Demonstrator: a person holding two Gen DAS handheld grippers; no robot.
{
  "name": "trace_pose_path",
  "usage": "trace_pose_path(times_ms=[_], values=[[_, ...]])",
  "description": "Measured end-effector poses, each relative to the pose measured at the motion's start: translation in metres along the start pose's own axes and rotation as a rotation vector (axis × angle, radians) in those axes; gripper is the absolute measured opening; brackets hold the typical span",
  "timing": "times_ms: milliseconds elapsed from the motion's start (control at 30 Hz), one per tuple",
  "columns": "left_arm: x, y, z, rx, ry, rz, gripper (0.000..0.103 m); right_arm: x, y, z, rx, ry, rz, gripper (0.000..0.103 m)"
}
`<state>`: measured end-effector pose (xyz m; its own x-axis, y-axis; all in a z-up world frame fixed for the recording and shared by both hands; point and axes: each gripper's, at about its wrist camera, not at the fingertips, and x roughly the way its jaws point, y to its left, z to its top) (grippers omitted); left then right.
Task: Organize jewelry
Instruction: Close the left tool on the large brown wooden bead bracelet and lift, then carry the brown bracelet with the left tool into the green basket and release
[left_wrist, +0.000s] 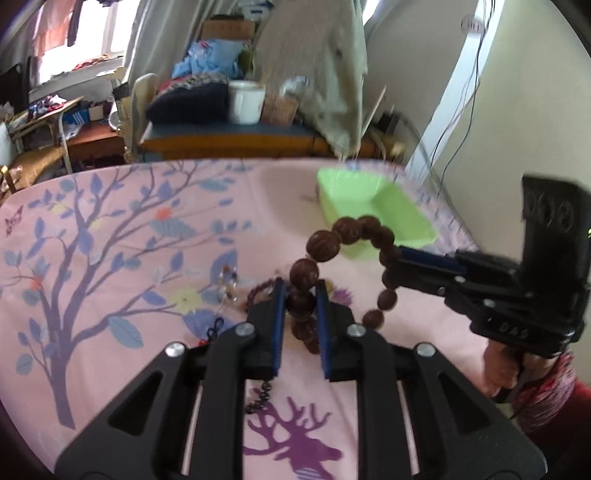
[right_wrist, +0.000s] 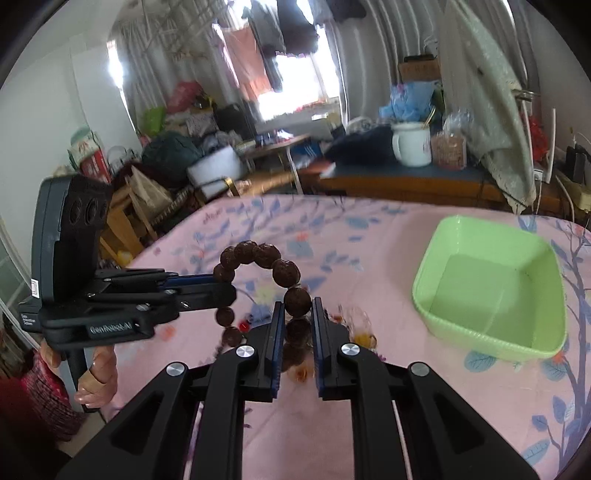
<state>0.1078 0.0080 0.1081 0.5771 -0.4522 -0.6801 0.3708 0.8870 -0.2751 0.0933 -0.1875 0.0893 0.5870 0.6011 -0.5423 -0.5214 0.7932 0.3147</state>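
left wrist view: the left gripper (left_wrist: 300, 295) has its jaws closed on one bead of the brown bead bracelet (left_wrist: 345, 230), which arches up above the pink tablecloth (left_wrist: 110, 258). the right gripper (left_wrist: 397, 258) reaches in from the side and looks clamped on the far part of the loop, so both tongs carry it. the green tray (left_wrist: 402, 218) sits beyond, near the table's far edge. only this view shows more jewelry lying under the jaws: a purple bead string (left_wrist: 258, 290) and a dark chain (left_wrist: 258, 400).

right wrist view: the right gripper (right_wrist: 298, 308) pinches a bead, with the left gripper (right_wrist: 221, 286) gripping the opposite side. this view alone shows the tray's inside, with nothing in it. to finish well, i judge one tong should let go first, so the loop hangs free, and then the other can carry it over the rim and release low.
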Motion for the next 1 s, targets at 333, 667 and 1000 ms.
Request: trace_pose_path(times_ms=[333,667,1000], values=[[-0.021,-0.038,0.043,0.046,-0.083,-0.012,0.015,-0.049,0.001,0.038,-0.021,-0.118,-0.017,0.000],[0.053,-0.099,0.158,0.070,-0.084,-0.029,0.015,-0.077,-0.066,0.131,-0.111,-0.132,-0.341,0.000],[0.214,-0.092,0.120,0.043,0.225,0.074,0.015,0.025,-0.189,0.052,0.118,0.098,-0.371,0.000]])
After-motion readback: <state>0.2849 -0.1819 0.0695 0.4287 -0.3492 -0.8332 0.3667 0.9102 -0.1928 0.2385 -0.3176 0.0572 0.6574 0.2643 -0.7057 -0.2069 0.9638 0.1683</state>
